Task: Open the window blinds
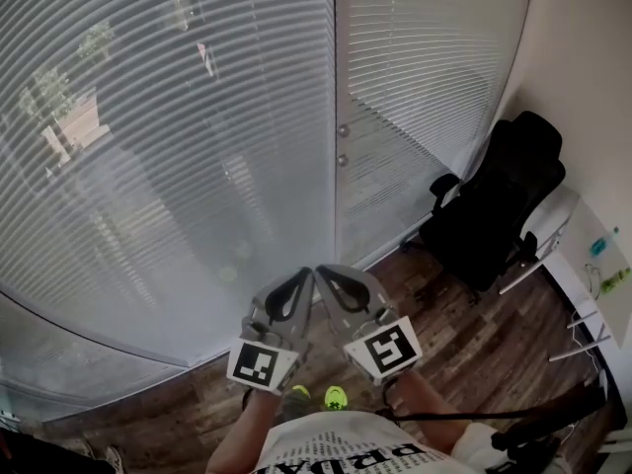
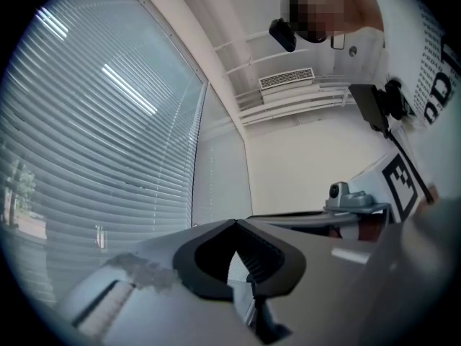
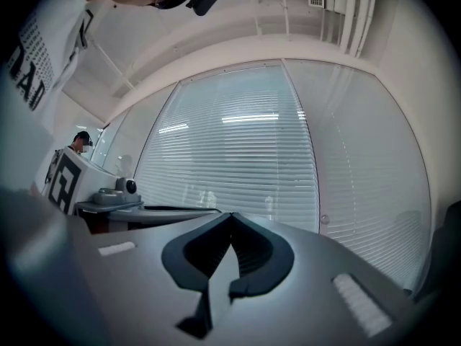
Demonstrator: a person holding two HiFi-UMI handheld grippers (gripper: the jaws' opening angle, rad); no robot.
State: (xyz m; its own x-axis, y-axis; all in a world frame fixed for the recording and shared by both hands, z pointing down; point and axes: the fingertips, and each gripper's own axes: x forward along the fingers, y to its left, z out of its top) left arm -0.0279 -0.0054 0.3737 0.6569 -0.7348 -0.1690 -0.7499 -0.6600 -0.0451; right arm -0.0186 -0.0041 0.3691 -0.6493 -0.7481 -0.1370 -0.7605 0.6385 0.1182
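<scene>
Holding our L grey gripper [image 1: 299,279] just beside R grey gripper [image 1: 328,276], both prs of jaws together, empty, facing white horizontal-slat window blinds [image 1: 168,146], slats shut

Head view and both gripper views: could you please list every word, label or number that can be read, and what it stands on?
Shirt: large dark letters, upside down and cut off at the frame edge; not safely readable.
Marker cubes: black-and-white square patterns only, no words.
Nothing else carries legible text.
</scene>
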